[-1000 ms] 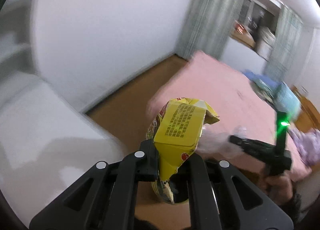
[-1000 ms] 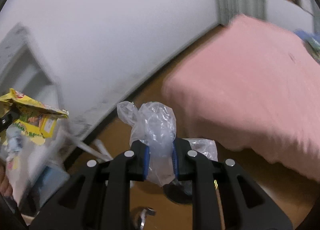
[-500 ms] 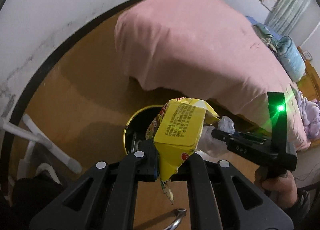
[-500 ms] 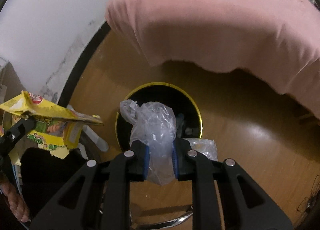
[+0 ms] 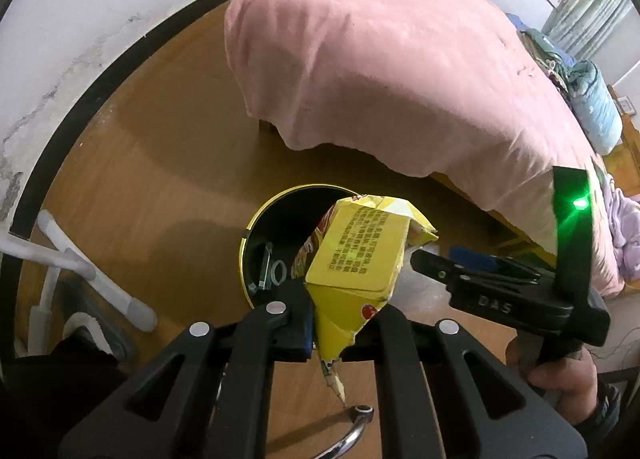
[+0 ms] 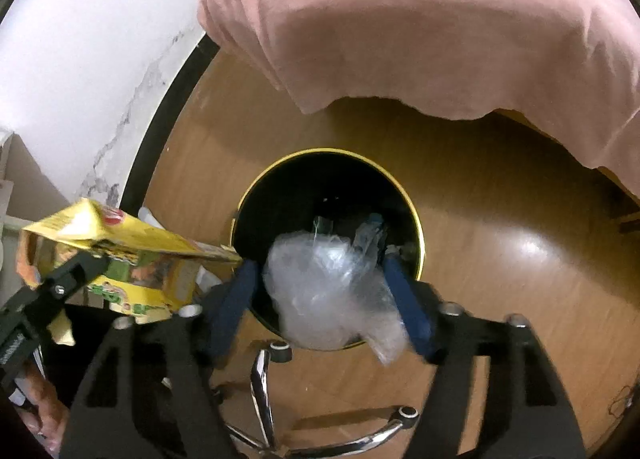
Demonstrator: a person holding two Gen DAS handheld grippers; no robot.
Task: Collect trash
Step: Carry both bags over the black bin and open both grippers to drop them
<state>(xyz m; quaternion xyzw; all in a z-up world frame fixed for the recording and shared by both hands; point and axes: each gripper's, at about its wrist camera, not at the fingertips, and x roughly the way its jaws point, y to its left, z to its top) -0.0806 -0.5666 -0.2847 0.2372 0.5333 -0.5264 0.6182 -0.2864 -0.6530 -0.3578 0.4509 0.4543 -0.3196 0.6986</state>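
My left gripper (image 5: 344, 319) is shut on a torn yellow snack wrapper (image 5: 360, 251), which hangs over the near edge of a black bin with a yellow rim (image 5: 248, 243). The wrapper (image 6: 120, 255) and left gripper (image 6: 80, 267) also show at the left of the right wrist view. My right gripper (image 6: 320, 267) hovers over the bin (image 6: 416, 227), and its jaws are opening. A crumpled clear plastic bag (image 6: 324, 291) sits blurred between the blue pads (image 6: 240, 299), loose and no longer squeezed. A few small items lie in the bin's dark bottom.
A bed under a pink cover (image 5: 400, 79) overhangs the wooden floor just beyond the bin. A chrome chair base (image 6: 260, 379) lies below the grippers. White tube legs (image 5: 100, 279) stand at the left by the white wall and black skirting.
Both grippers have tipped down from facing the wall to hanging over the bin. The right jaws have spread apart, and the plastic bag has come loose between them. The left grip is unchanged.
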